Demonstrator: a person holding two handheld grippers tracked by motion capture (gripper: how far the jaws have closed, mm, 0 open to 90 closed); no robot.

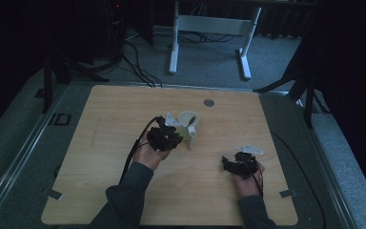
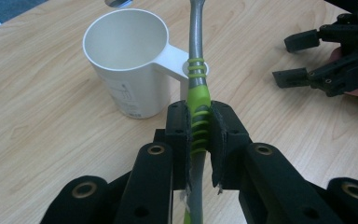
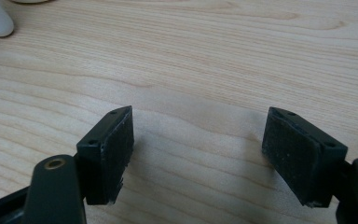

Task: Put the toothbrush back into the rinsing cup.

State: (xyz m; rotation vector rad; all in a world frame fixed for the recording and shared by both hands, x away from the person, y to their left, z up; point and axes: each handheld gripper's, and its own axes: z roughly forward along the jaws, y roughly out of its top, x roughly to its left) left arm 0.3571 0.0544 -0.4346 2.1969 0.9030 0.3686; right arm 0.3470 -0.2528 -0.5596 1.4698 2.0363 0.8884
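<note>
1. High view: the left gripper [image 1: 171,136] sits beside the white cup [image 1: 188,120] mid-table [image 1: 124,191]; the right gripper [image 1: 236,164] rests well apart.
2. Left gripper view: jaws clamped on a green-and-grey toothbrush [image 2: 199,100], just beside the cup's handle.
3. Right gripper view: jaws spread wide over bare wood.
</note>
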